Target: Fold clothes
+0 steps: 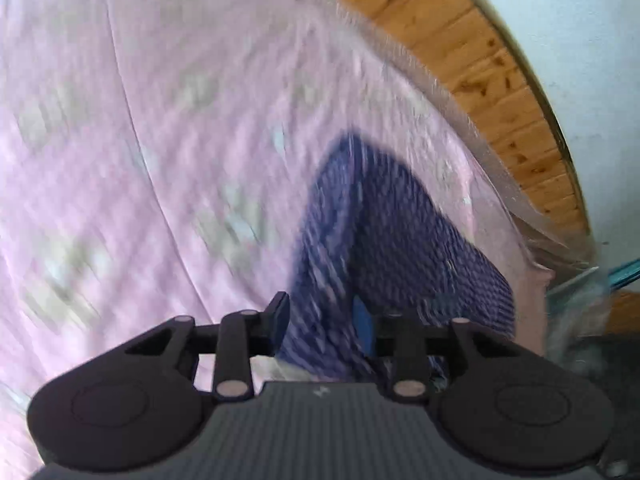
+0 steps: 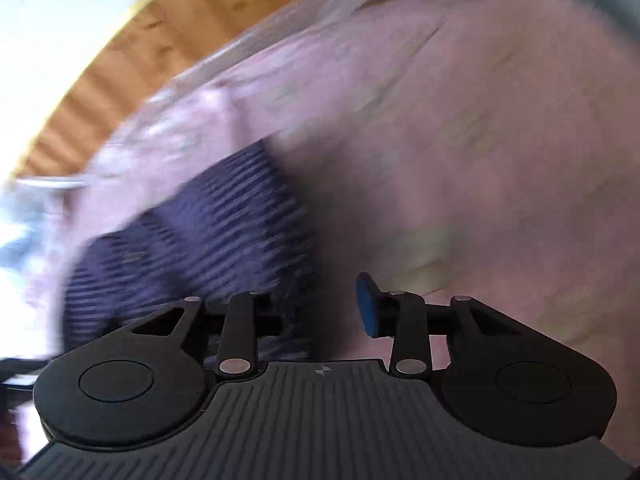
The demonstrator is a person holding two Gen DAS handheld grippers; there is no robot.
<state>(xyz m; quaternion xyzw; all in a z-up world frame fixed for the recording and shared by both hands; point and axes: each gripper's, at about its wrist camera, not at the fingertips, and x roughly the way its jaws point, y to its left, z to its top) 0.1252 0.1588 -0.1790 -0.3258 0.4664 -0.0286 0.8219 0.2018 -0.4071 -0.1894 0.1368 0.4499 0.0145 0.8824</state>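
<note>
A dark purple garment [image 1: 384,240] with a fine light pattern lies bunched on a pink bedsheet [image 1: 160,152]. In the left wrist view its cloth fills the whole gap between the fingers of my left gripper [image 1: 320,320], which is closed on a thick fold. In the right wrist view the same garment [image 2: 200,232] lies to the left and covers my left finger. The blue-padded right finger [image 2: 367,306] stands free, and pink sheet [image 2: 460,140] shows in the gap of my right gripper [image 2: 324,316]. Both views are motion-blurred.
A wooden plank bed frame [image 1: 492,80] runs along the sheet's far edge, with a white wall [image 1: 580,40] beyond it. In the right wrist view the wood [image 2: 132,64] is at upper left. Clear plastic wrap [image 1: 576,296] hangs at the bed's corner.
</note>
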